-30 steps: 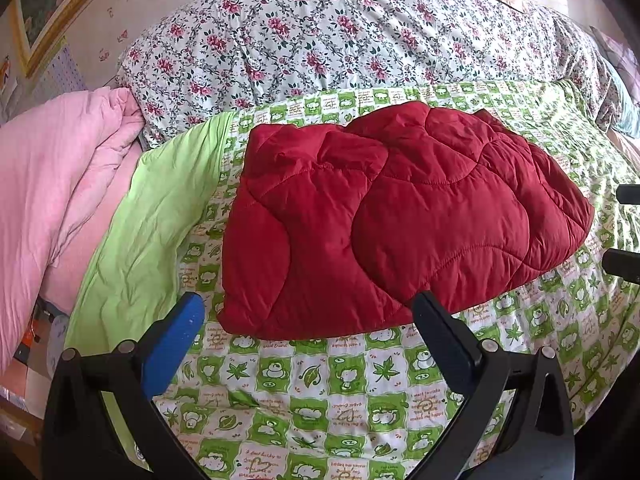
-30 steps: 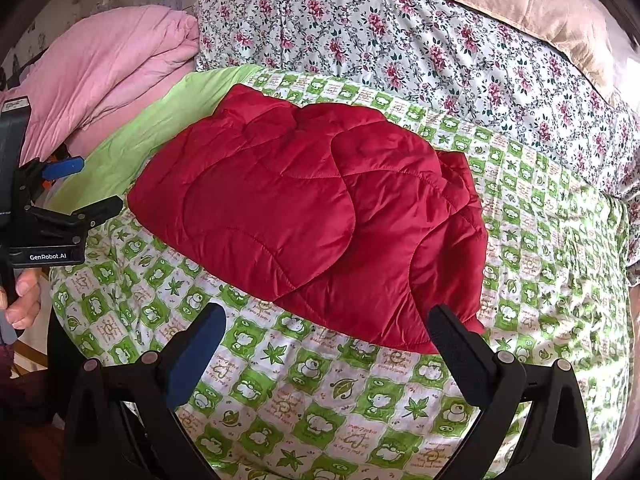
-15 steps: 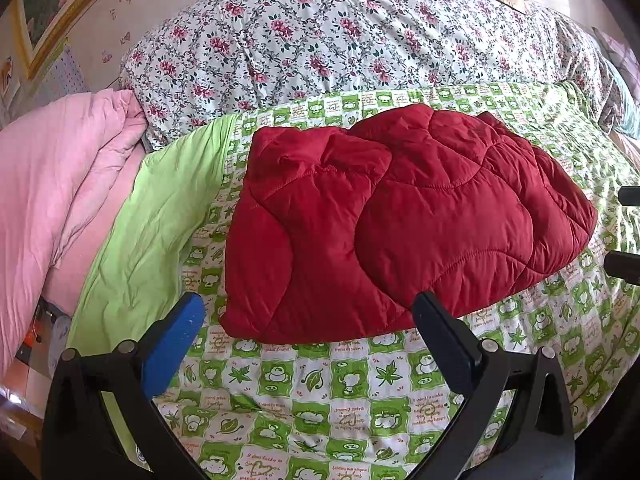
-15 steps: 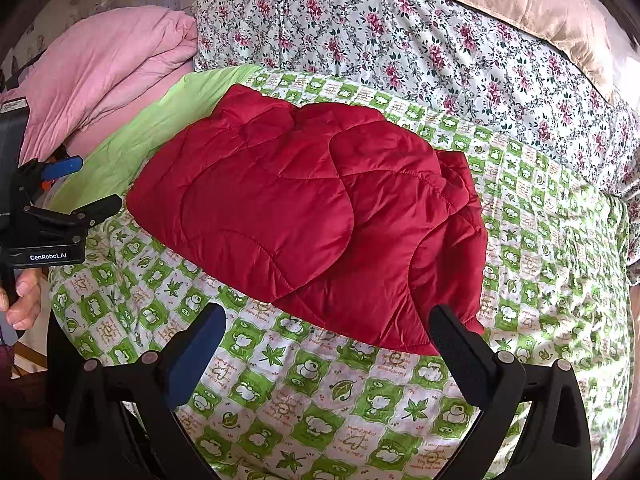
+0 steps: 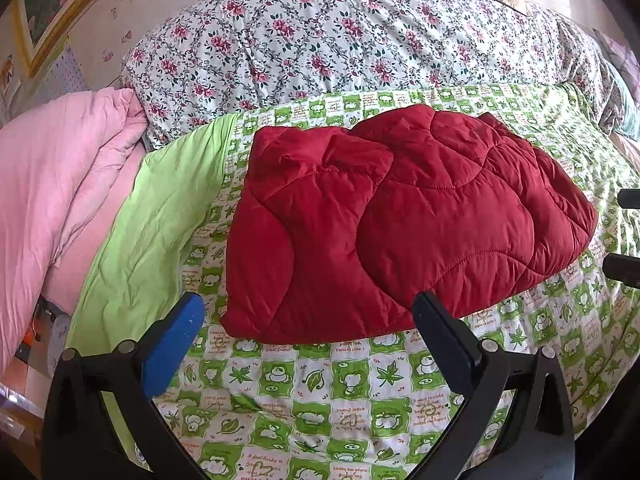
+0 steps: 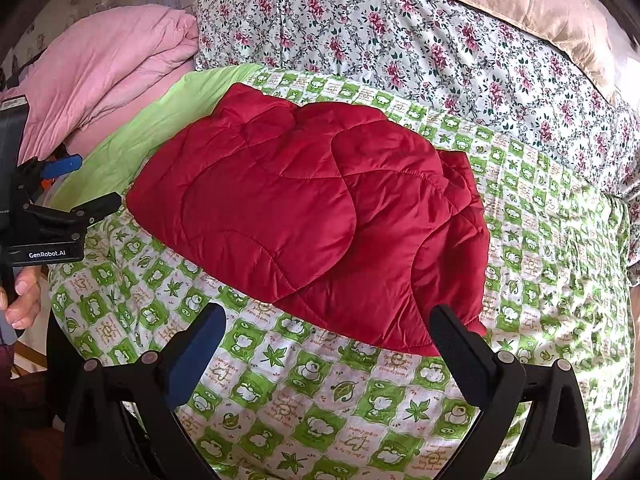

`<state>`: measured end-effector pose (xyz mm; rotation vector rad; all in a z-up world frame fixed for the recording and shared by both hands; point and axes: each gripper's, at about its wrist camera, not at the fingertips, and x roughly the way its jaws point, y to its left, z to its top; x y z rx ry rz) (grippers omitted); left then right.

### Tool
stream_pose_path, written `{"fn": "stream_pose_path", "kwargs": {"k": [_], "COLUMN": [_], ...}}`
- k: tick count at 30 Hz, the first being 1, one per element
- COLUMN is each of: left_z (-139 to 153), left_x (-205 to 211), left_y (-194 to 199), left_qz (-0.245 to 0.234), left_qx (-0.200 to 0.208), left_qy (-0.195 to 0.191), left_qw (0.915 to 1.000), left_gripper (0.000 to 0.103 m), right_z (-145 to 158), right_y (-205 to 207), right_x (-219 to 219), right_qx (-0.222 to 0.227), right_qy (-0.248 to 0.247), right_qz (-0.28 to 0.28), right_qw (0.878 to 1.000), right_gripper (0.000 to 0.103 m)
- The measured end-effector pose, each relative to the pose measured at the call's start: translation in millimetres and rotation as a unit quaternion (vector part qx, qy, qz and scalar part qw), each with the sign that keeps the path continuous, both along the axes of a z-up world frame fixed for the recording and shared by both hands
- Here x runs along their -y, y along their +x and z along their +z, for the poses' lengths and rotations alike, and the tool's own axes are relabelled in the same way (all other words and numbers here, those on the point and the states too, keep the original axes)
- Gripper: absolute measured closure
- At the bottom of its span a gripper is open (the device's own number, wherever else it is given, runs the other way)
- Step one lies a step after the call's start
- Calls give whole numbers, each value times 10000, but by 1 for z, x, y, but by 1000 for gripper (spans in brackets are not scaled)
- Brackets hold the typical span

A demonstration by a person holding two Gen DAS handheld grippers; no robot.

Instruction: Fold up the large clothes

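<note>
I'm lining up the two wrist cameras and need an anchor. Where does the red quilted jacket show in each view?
Left wrist view: the red quilted jacket lies centre, slightly right, on the green checked quilt, above the open left gripper.
Right wrist view: the jacket lies centre, above the open right gripper.
Shared landmark: the pink duvet, left of the jacket in both.

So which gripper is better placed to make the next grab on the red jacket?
Probably the right. The right gripper hangs open with its right finger overlapping the red jacket at its near corner. The left gripper, also open, sits just short of the jacket's near edge. It is a close call.
</note>
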<state>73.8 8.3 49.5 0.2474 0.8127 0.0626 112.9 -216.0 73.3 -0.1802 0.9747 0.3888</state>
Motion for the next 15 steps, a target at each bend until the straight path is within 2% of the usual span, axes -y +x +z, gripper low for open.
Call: {"fn": "stream_pose_path", "kwargs": {"k": [15], "left_z": [-3], "left_x": [0], "left_y": [4], "left_qz": [3], "left_qx": [-51], "left_qy": [-17], "left_qw": [10000], "left_gripper": [0], "right_z": [-4], "right_y": [2], "right_x": [-1], "right_qx": [-38], "right_qy": [8], "right_qz": [-39], "right_qw": [10000], "right_gripper": [1]}}
